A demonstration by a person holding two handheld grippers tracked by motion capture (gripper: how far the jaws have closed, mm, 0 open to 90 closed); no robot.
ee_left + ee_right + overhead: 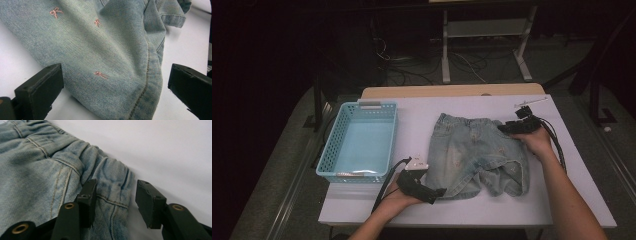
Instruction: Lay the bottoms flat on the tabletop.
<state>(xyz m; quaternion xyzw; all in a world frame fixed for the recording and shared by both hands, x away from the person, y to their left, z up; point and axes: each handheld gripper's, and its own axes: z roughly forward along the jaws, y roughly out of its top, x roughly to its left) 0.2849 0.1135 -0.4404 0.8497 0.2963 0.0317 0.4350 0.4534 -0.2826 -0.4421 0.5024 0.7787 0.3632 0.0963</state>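
Right gripper point(503, 128), held at the far right corner of the denim shorts point(477, 152): its jaws stand apart, one pad lying on the gathered waistband point(110, 185) and the other clear of the cloth over bare table, so nothing is clamped. Left gripper point(441, 192), at the near left leg hem: its jaws are spread wide with the hem point(140, 100) lying between them, neither pad pressing on the fabric.

White table point(422, 115): bears everything in view. Denim shorts: pale blue, spread flat at the table's centre-right with the waistband toward the far edge and the legs toward the person; small pink bow motifs point(101, 74) are stitched into the cloth. Light-blue plastic basket point(332, 145): stands just left of the shorts, apart from them.
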